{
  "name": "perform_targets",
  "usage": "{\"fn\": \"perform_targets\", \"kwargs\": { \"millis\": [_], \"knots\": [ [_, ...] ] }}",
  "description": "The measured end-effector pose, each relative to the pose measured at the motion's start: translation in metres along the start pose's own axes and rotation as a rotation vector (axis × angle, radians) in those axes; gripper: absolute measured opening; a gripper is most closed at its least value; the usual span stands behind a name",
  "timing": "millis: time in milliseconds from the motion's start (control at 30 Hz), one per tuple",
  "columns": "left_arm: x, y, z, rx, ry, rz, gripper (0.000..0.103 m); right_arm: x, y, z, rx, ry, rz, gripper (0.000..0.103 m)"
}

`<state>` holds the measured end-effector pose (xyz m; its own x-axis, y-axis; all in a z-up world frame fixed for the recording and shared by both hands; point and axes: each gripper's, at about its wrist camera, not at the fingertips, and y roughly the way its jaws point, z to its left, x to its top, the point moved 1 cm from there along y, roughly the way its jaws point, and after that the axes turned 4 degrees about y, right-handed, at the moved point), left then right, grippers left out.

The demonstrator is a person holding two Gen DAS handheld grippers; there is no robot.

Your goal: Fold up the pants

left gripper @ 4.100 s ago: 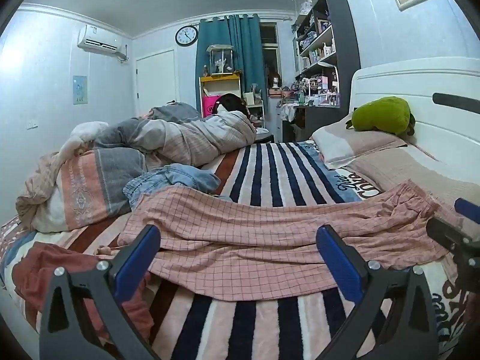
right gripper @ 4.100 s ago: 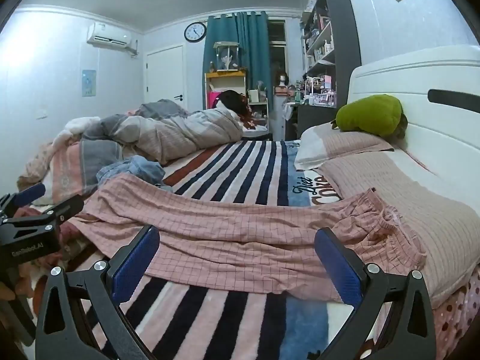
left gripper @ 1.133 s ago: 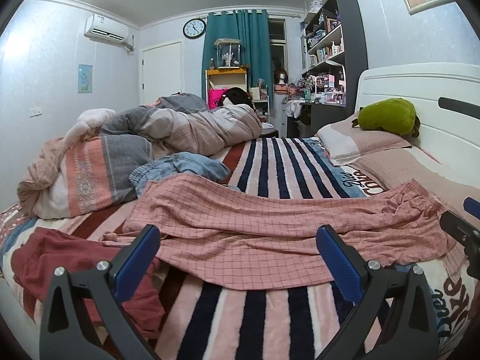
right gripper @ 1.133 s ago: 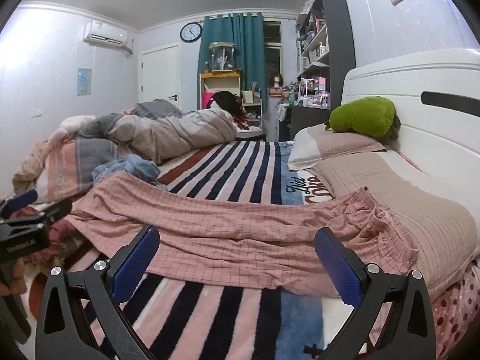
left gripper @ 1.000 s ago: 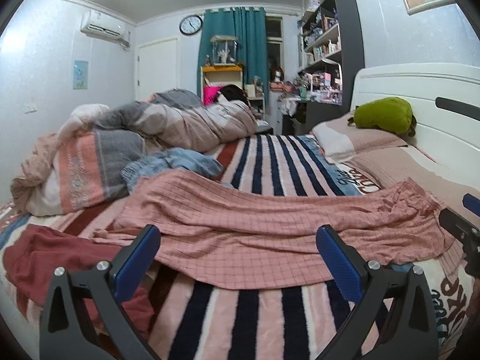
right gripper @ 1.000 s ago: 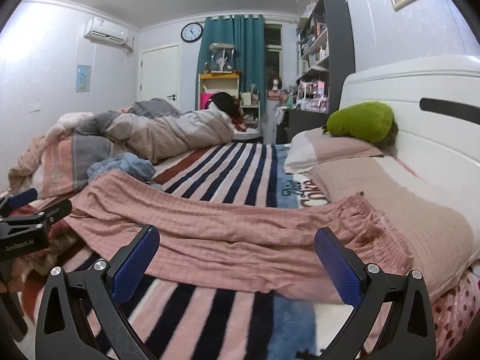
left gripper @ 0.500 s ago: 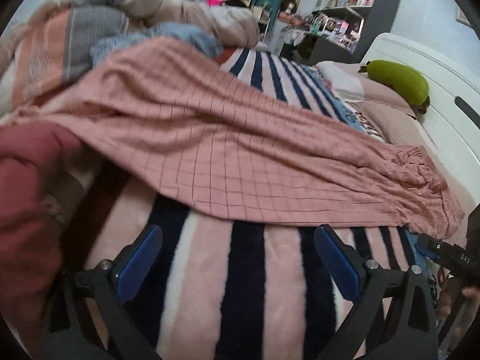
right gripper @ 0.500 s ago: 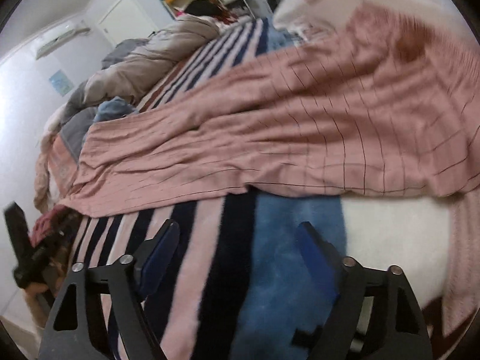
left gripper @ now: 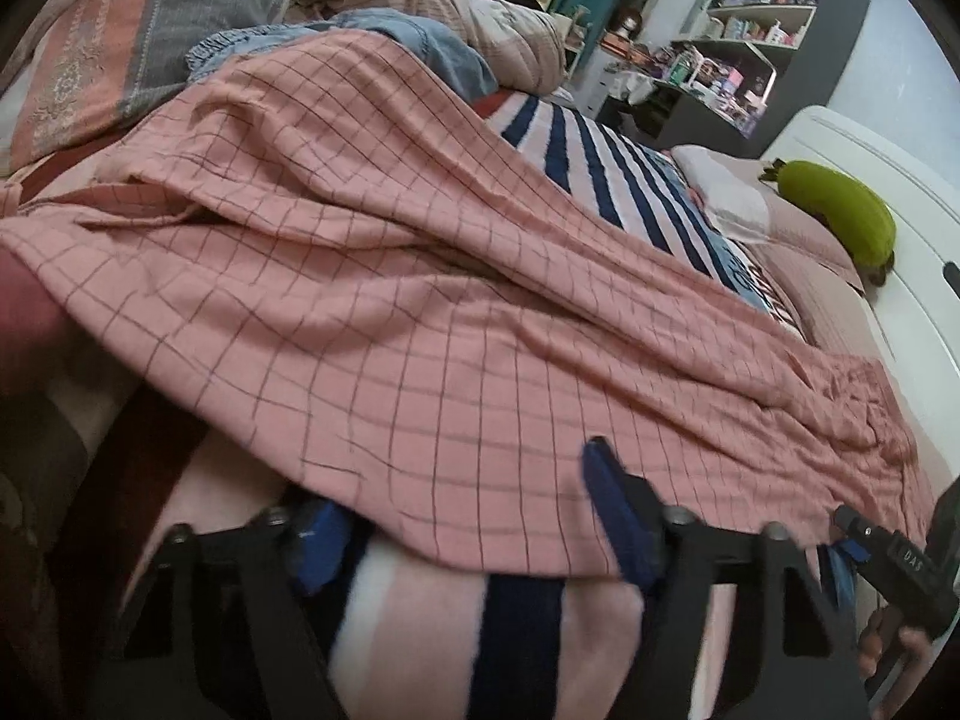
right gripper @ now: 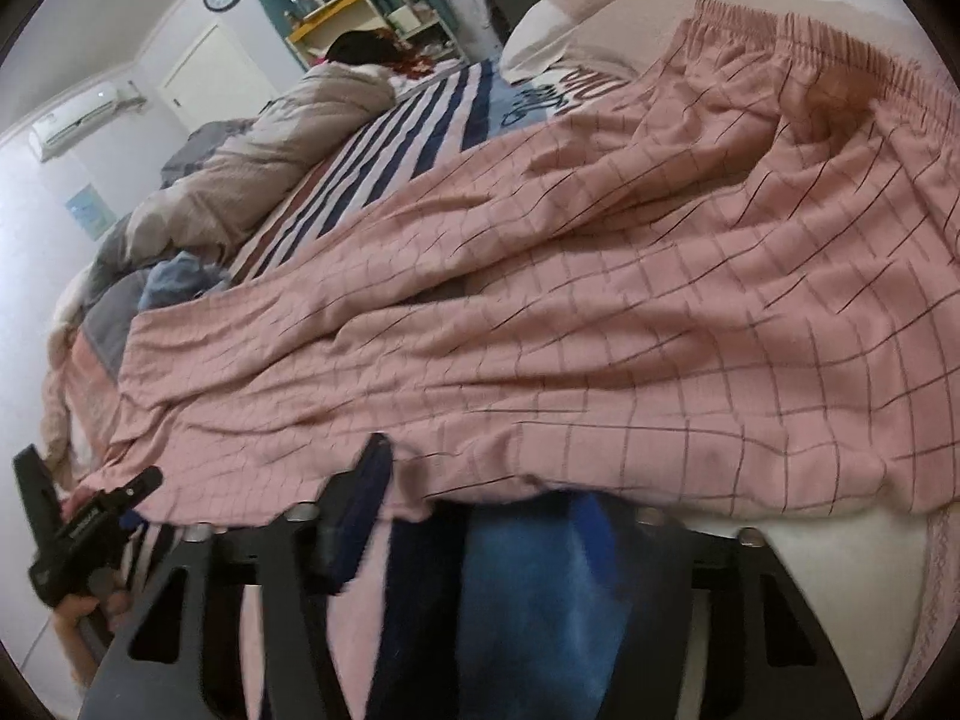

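Right at the near hem, both grippers are closing on the pants [left gripper: 456, 312], with cloth between the jaws of each. On the left gripper [left gripper: 474, 516] one blue pad lies on top of the fabric edge and the other sits beneath it; the right gripper [right gripper: 474, 498] shows the same, one pad above the hem and one hidden under it. Whether the pads already press the cloth is too blurred to tell, so I count neither as gripping yet.

To do this well, I would let each pair of jaws finish closing on the full thickness of the near edge, both layers if possible, before any lift, and keep the two hands level so the long side rises evenly.

The pants lie lengthwise across the bed, spread on a plush blanket [left gripper: 522, 618] striped in navy, pink and white. They are thin pink cloth with a fine dark grid, softly wrinkled, and should drape limply. Their gathered elastic waistband [right gripper: 798, 30] rests against a pillow [right gripper: 606, 12]. Farther off lie a blue denim garment [left gripper: 420, 42], a heaped quilt [right gripper: 270, 144] and a green plush toy [left gripper: 840, 210].
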<state>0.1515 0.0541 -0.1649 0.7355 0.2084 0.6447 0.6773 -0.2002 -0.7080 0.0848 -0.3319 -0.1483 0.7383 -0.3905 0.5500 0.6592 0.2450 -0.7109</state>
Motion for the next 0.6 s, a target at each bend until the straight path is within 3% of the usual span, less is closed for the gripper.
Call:
{"fn": "perform_targets", "kwargs": {
  "millis": [33, 100, 200, 333, 600],
  "knots": [
    [0.001, 0.000, 0.001, 0.006, -0.003, -0.007, 0.040, 0.002, 0.001, -0.002, -0.011, 0.010, -0.005, 0.032],
    [0.004, 0.000, 0.004, 0.014, -0.010, -0.018, 0.022, 0.005, 0.000, -0.006, -0.011, 0.037, -0.020, 0.025],
    [0.006, -0.006, 0.003, 0.023, 0.001, -0.051, 0.004, 0.007, -0.002, -0.010, -0.014, 0.050, -0.034, 0.014],
    [0.010, -0.028, 0.000, 0.039, 0.038, -0.127, 0.001, 0.009, -0.013, -0.007, -0.011, 0.022, -0.067, 0.006],
    [0.018, -0.053, -0.003, 0.046, 0.080, -0.185, 0.001, 0.016, -0.040, 0.004, 0.028, -0.035, -0.119, 0.003]
  ]
}}
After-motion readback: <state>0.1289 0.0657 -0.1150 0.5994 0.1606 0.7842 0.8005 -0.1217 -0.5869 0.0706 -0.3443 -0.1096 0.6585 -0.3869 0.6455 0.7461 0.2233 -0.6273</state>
